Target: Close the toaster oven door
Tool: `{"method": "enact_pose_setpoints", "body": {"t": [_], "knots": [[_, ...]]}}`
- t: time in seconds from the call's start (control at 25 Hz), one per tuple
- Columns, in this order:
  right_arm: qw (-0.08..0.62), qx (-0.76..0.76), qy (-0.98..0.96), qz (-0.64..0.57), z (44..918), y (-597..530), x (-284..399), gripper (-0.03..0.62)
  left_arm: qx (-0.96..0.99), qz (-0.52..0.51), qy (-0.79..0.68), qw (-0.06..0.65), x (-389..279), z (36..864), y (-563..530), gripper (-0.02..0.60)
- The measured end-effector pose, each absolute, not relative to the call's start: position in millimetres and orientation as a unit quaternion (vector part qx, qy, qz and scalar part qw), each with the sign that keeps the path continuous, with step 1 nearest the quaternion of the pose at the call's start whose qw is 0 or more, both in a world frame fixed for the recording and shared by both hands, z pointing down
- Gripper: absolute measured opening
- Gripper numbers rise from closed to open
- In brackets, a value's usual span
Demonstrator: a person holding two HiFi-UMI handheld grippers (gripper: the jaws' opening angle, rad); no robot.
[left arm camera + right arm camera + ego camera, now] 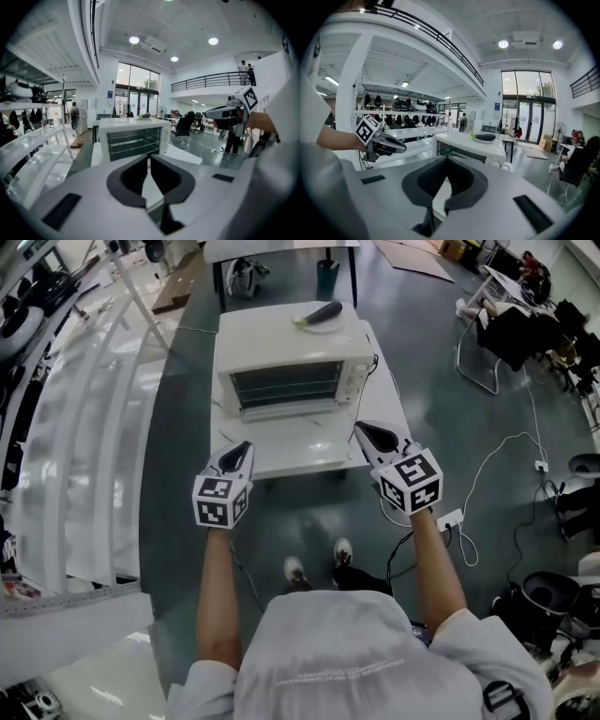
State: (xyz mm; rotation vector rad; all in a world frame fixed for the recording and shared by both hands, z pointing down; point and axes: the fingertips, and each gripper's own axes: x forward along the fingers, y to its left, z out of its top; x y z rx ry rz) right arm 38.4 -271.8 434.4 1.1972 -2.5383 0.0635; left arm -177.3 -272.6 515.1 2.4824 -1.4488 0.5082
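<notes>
On the table (309, 452) ahead: toaster oven (286, 362) | apart from left tongs (247, 446) and right tongs (360, 428) | both together, empty

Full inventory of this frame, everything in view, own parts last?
toaster oven: 1, white, centre of table, racks showing
table: 1, white, ahead of the person
plate: 1, white, on oven top
dark item: 1, dark with green end, on plate
power strip: 1, white, floor right of table
shelving: 1 run, white, along left side
left tool: 1, white and black, shut, empty, table's front left
right tool: 1, white and black, shut, empty, table's front right
</notes>
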Motion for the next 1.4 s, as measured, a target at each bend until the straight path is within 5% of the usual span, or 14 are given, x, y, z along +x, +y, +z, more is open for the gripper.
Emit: {"method": "enact_pose_setpoints", "body": {"t": [0.48,0.64,1.4], "knots": [[0.202,0.366,-0.905,0.081,502,-292,27,0.012,0.81,0.213,-0.504,0.212,-187,606,-262,0.021],[0.217,0.351,-0.906,0.097,523,-289,17,0.012,0.801,0.231,-0.499,0.239,-191,636,-255,0.097],[0.276,0.335,-0.89,0.141,581,-273,10,0.012,0.731,0.217,-0.534,0.365,-212,753,-250,0.136]]}}
